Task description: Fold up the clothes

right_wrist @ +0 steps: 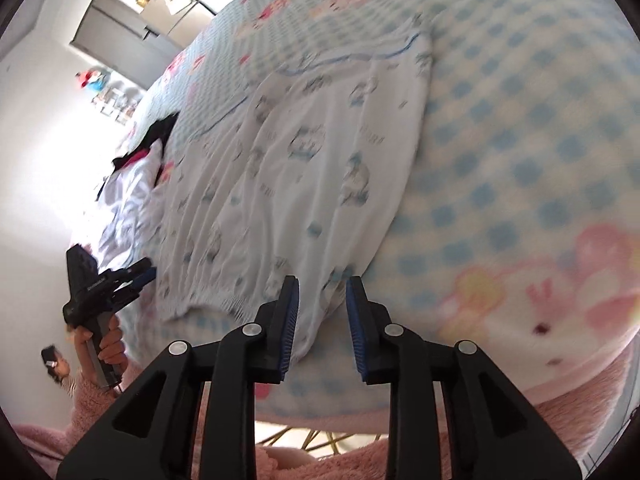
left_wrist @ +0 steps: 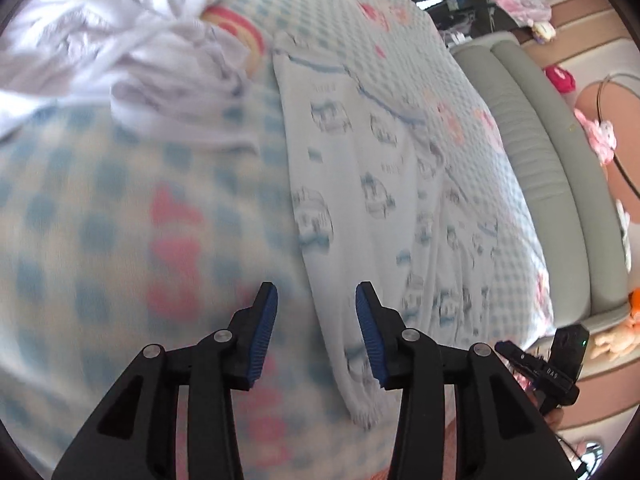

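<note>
A white garment [left_wrist: 360, 184] printed with small blue-grey figures and edged in blue piping lies spread flat on the blue-checked bedcover [left_wrist: 80, 220]. My left gripper [left_wrist: 316, 320] hovers open above the garment's near left edge, with nothing between its blue pads. The right wrist view shows the same garment [right_wrist: 304, 168], its gathered hem towards me. My right gripper [right_wrist: 322, 320] stands open just over the hem's near corner, and its pads do not press the cloth. A hand holds the left gripper [right_wrist: 132, 276] at the garment's left side. The right gripper's body [left_wrist: 540, 364] shows at lower right.
A crumpled pile of white clothes [left_wrist: 100, 40] lies on the bed at upper left, with a black garment [right_wrist: 160, 132] behind it. A grey padded bed rail [left_wrist: 552, 160] runs along the right. Pink soft toys [left_wrist: 596, 136] and a grey cabinet [right_wrist: 120, 44] stand beyond the bed.
</note>
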`<act>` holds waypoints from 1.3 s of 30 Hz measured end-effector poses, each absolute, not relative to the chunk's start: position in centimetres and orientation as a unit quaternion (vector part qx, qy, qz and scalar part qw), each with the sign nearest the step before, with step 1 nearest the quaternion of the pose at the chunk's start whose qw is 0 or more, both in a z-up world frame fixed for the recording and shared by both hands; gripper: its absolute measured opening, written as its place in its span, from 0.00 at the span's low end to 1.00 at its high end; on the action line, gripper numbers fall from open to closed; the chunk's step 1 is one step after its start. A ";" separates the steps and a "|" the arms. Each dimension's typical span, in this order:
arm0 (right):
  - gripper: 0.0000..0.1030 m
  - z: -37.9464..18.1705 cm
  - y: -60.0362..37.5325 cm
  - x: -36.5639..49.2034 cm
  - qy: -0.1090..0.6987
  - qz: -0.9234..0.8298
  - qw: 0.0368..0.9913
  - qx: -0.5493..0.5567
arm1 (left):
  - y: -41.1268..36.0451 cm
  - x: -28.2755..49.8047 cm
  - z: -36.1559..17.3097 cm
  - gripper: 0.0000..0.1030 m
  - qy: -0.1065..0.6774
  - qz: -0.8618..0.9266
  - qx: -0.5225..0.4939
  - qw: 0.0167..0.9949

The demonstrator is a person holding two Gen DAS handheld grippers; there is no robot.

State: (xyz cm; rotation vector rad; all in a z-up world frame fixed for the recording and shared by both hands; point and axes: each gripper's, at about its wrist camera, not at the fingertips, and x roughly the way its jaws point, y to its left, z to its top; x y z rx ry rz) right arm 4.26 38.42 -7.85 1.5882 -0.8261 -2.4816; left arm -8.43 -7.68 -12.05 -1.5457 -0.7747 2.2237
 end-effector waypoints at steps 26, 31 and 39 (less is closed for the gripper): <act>0.04 -12.1 41.0 -6.9 -0.256 -0.800 0.018 0.542 | -7.5 -19.6 -14.9 0.03 -0.265 0.788 -0.539 0.132; 0.03 -10.6 40.6 -6.3 -0.204 -0.815 -0.023 0.541 | -9.3 -19.7 -14.2 0.02 -0.278 0.790 -0.531 0.131; 0.06 -10.7 43.6 -4.8 -0.256 -0.810 -0.028 0.527 | -11.6 -21.1 -15.8 0.37 -0.346 0.765 -0.521 0.152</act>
